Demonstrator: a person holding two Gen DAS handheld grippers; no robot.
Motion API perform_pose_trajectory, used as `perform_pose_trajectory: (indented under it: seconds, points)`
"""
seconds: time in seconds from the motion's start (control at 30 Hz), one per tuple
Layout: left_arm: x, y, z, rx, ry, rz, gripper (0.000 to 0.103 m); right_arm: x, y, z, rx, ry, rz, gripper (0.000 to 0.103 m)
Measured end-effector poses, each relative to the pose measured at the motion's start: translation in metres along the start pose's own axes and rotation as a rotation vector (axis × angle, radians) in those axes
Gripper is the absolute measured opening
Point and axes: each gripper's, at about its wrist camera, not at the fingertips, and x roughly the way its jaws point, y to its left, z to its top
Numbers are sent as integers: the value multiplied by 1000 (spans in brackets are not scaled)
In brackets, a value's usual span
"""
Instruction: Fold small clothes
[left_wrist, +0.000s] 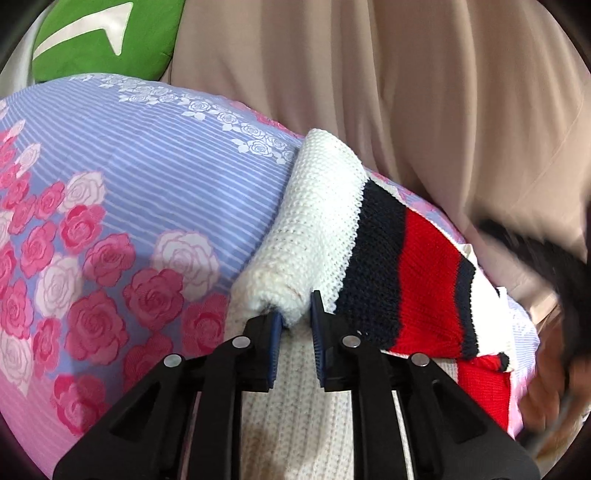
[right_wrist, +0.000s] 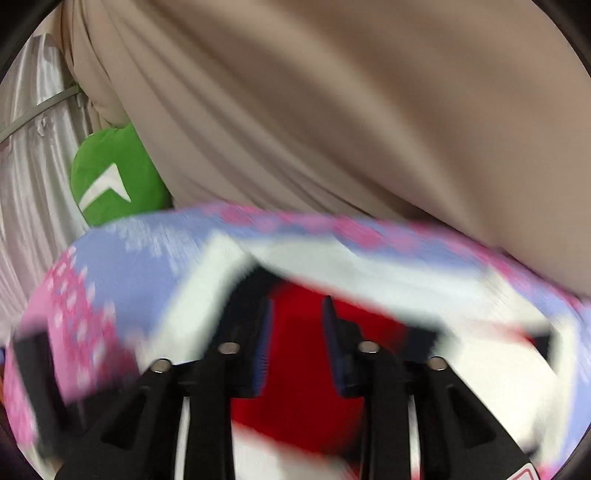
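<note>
On the floral bedsheet (left_wrist: 122, 177): striped knit sweater (left_wrist: 373, 236), white fold pinched by left gripper (left_wrist: 295, 314). Right gripper (right_wrist: 297, 332) parted, empty, above red band. Advice: keep fold edges aligned.

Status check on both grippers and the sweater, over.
Left gripper pinching white fold of striped sweater. Right gripper open over red band, blurred. Sweater on floral bedsheet. Nothing in the way.

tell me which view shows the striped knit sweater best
Left wrist view: the knit sweater is sharp, with its white, navy and red stripes and rolled white edge clear. The right wrist view shows only blurred red and white patches of it.
</note>
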Motion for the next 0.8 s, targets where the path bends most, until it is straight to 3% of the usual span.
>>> perform_pose_trajectory:
  seconds: [0.07,0.2,0.3,0.4,0.57,0.67,0.7,0.77,0.8]
  points:
    - [-10,2,-5,10,5,-20,16,-42,-38,-43,48,18,-26,41]
    - [-37,5,-18,68,3,-7,15,-112,-108,-123,131,9,-194,51]
    - [-56,0,-18,80,-5,12,21,-138,-156,-155,252,19,-206,52]
    - [-56,-16,-8,83,-7,-1,25,-137,-178,-152,323,-12,-159,52]
    - [-16,-46,5,132,19,25,26,-88,-174,-111,330,-30,-124,52]
    - [9,-46,7,130,46,104,24,-44,-177,-93,325,49,-135,52]
    - [15,-44,7,125,51,120,17,-30,-179,-92,331,88,-159,51]
    - [17,-40,6,128,28,143,5,-15,-177,-91,330,108,-118,13]
    - [17,-39,6,134,21,155,0,-18,-174,-90,329,85,-84,9]
